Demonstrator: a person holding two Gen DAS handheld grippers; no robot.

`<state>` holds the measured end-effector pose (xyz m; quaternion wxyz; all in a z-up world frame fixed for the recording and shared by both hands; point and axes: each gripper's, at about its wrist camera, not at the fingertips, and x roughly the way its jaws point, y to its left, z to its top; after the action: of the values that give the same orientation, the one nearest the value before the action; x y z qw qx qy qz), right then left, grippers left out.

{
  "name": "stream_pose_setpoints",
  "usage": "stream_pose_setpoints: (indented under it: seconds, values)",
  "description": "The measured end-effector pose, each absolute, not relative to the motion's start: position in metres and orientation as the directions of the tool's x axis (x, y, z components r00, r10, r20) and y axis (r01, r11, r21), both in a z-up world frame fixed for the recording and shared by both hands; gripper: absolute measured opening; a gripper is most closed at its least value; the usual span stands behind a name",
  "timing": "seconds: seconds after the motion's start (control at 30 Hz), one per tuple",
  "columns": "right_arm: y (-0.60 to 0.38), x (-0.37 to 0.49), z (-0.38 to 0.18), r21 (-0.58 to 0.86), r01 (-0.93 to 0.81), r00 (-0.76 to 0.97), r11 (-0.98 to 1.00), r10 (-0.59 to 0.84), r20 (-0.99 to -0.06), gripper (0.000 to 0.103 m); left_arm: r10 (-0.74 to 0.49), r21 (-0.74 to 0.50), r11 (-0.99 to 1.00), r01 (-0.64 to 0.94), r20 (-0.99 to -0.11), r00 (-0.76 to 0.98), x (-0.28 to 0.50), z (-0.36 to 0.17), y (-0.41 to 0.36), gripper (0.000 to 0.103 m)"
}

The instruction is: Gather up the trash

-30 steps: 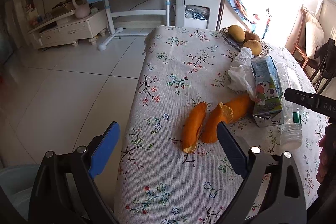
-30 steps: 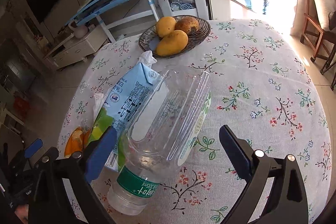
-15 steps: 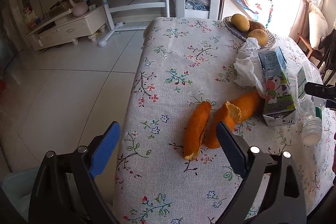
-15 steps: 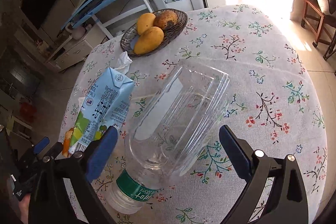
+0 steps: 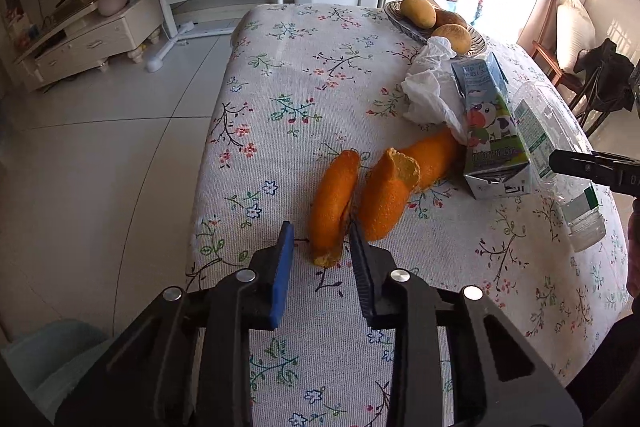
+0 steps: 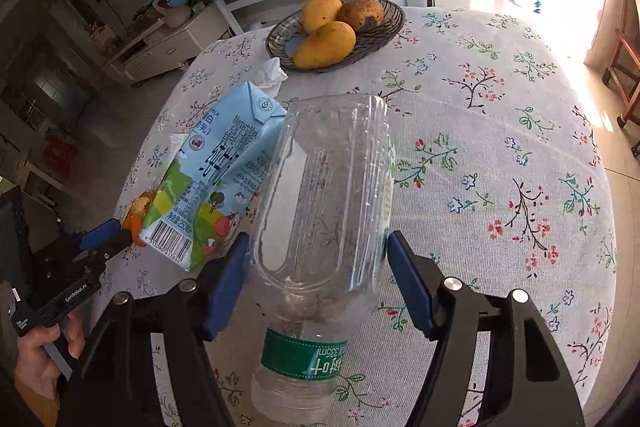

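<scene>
The milk carton [image 5: 494, 131] lies on its side in the middle of the trash on the table [image 5: 304, 75], so it is the thing to tell places from.

On one side of the carton lie two pieces of orange peel. The near orange peel [image 5: 334, 207] is the one farther from the carton, and its long side runs straight away from the left tongs [image 5: 320, 247]. Its near end sits between the two blue pads. The left tongs have just been closing, and now they stand narrow around that end. The pad on the right looks to touch the peel, but a small gap shows at the other pad, so the peel is not pinched yet. The second orange peel [image 5: 404, 187] lies between the near peel and the carton.

On the other side of the carton lies the clear bottle [image 6: 324, 211], just beside it. The bottle is on its side too, with its cap end pointing at the right tongs [image 6: 318, 263] and its long side running away from them. The right tongs have also just been closing. Their pads now stand on both sides of the bottle's wide body, very close, but it is hard to tell if they press it.

So each tongs has its own piece of trash straight ahead. A white crumpled tissue [image 5: 430, 91] waits past the carton, near the fruit dish [image 6: 384, 35].
</scene>
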<state>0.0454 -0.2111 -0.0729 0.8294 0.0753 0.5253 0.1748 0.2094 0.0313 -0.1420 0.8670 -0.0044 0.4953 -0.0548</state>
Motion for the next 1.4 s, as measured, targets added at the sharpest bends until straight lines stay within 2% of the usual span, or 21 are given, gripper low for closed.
stream_pose_setpoints:
  seconds: [0.1, 0.47, 0.53, 0.57, 0.6, 0.83, 0.87, 0.9, 0.97, 1.23, 1.4]
  values:
    - [-0.21, 0.036, -0.071, 0.27, -0.262, 0.361, 0.927, 0.353, -0.863, 0.067, -0.143, -0.113, 0.989, 0.09, -0.855, 0.499, 0.207, -0.139, 0.035, 0.021]
    - [-0.204, 0.04, -0.08, 0.199, -0.295, 0.359, 0.935, 0.301, -0.883, 0.067, -0.095, -0.079, 0.995, 0.052, -0.855, 0.509, 0.225, -0.145, 0.028, 0.027]
    - [-0.202, 0.039, -0.08, 0.193, -0.299, 0.36, 0.934, 0.298, -0.884, 0.066, -0.113, -0.085, 0.993, 0.079, -0.857, 0.503, 0.223, -0.145, 0.025, 0.017]
    - [-0.201, 0.039, -0.081, 0.189, -0.305, 0.359, 0.933, 0.297, -0.885, 0.062, -0.119, -0.085, 0.992, 0.09, -0.856, 0.502, 0.221, -0.144, 0.024, 0.016]
    - [-0.2, 0.038, -0.082, 0.193, -0.316, 0.349, 0.929, 0.303, -0.887, 0.058, -0.126, -0.087, 0.991, 0.1, -0.857, 0.5, 0.218, -0.143, 0.023, 0.015]
    - [-0.192, 0.024, -0.08, 0.16, -0.374, 0.327, 0.914, 0.291, -0.899, 0.057, -0.15, -0.108, 0.988, 0.113, -0.857, 0.493, 0.192, -0.131, 0.027, 0.015]
    - [-0.193, 0.024, -0.08, 0.158, -0.371, 0.329, 0.915, 0.289, -0.899, 0.057, -0.137, -0.095, 0.99, 0.108, -0.855, 0.5, 0.19, -0.131, 0.026, 0.02]
    - [-0.193, 0.025, -0.08, 0.159, -0.367, 0.331, 0.917, 0.288, -0.899, 0.057, -0.127, -0.086, 0.991, 0.104, -0.856, 0.502, 0.191, -0.131, 0.026, 0.031]
    - [-0.194, 0.026, -0.079, 0.159, -0.361, 0.34, 0.919, 0.288, -0.895, 0.057, -0.11, -0.077, 0.993, 0.086, -0.851, 0.513, 0.194, -0.132, 0.026, 0.046]
    - [-0.196, 0.027, -0.077, 0.155, -0.338, 0.358, 0.928, 0.279, -0.891, 0.065, -0.046, -0.023, 0.998, 0.052, -0.865, 0.5, 0.204, -0.144, 0.026, 0.051]
    - [-0.202, 0.025, -0.077, 0.162, -0.32, 0.362, 0.934, 0.278, -0.889, 0.065, 0.004, 0.042, 0.997, 0.064, -0.858, 0.514, 0.2, -0.146, 0.022, 0.051]
